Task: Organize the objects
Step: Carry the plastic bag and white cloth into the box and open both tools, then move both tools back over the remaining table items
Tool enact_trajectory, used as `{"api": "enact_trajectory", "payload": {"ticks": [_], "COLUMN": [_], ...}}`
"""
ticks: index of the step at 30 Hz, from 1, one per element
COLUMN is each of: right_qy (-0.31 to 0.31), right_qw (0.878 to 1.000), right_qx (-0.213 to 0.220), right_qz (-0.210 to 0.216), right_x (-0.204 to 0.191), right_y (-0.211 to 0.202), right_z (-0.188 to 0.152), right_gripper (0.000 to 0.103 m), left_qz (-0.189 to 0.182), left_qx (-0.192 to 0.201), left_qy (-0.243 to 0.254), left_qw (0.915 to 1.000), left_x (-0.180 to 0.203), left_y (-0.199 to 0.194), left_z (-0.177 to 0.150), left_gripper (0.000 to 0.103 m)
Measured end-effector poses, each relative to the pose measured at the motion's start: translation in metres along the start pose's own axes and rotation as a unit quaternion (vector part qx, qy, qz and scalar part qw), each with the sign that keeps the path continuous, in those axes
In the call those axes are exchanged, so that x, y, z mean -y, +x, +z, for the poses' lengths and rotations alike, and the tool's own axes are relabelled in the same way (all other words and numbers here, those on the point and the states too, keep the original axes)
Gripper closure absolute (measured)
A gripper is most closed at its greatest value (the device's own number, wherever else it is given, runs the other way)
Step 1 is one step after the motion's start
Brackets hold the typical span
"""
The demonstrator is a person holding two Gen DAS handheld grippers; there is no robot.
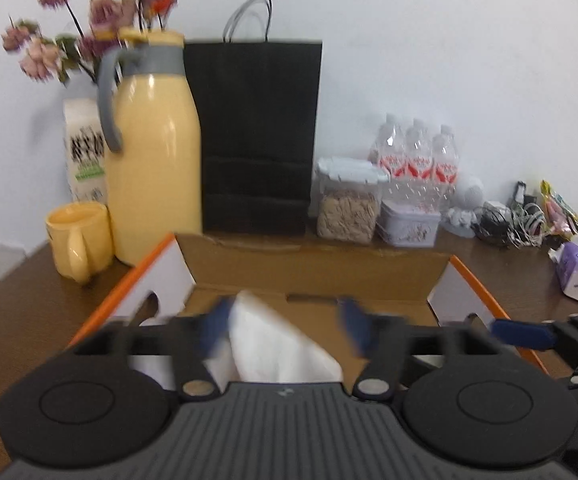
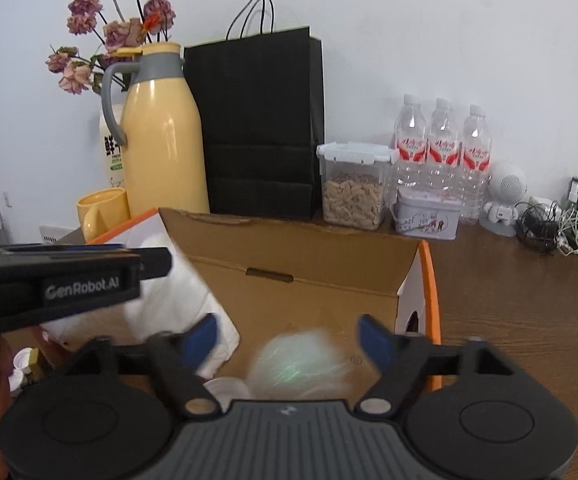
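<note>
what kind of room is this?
Probably a home or small office, at a wooden table against a plain wall: a yellow thermos, water bottles and a tangle of charger cables share it.

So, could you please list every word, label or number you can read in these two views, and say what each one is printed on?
"GenRobot.AI": on the side of the left gripper, as seen in the right wrist view.
Milk carton: large dark characters and a green band, too blurred to read.
Water bottles: red and white labels, print too small to read.
Tin: decorated front, nothing legible.
Nothing else is readable.
</note>
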State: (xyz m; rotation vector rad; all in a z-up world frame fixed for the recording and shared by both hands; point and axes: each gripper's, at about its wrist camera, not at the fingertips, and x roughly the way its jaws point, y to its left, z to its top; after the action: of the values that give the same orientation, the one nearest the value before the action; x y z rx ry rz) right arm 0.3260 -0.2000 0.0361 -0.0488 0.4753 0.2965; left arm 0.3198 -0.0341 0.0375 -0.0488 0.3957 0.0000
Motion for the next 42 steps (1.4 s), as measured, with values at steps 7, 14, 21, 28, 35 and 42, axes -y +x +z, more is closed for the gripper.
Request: {"api": "enact_trajectory", "payload": {"ticks": [7,14,21,28,35,42], "right_qy": [0.003,0.011,0.004,-0.007,-0.012,-0.019], "right_qw": [1.000,1.000,1.000,0.999,0.999,0.999], "right_qx": [0.008,0.016,0.029,0.047,0.052,0.044], "right_qz": [-0.002,-0.001,0.001,-0.001,-0.003,-0.006], "right_x": [0.000,0.002,-0.001,-0.004,-0.007,-0.012], "right_y": [-0.005,-0.011,-0.025,-0.055,-0.088,-0.120], "right_z": [0.001,0.002,0.004,0.004,-0.004,-0.021], "right_gripper": [0.000,0.000,0.000,0.000,0.000,0.000], "left_qz": [0.006,0.006,-0.008,-0.008,0.001,0.015], "left_qx": [0.057,0.066,0.084,0.097,0.090,0.077], "left_qy": [0.006,0.005,0.000,0.005,0.004,0.008], "left_qw": [0.9983,0.9978,0.9964,0.9953,0.9959,0.9969], "left_x": [0.005,0.005,0.002,-0.003,-0.019,-0.036], "left_y": [-0.019,-0.024,-0.048,-0.082,-0.111,-0.138], "left_z": [0.002,0.004,0.010,0.010,0.005,-0.011], "left_gripper": [0.000,0.000,0.000,0.000,0.000,0.000]}}
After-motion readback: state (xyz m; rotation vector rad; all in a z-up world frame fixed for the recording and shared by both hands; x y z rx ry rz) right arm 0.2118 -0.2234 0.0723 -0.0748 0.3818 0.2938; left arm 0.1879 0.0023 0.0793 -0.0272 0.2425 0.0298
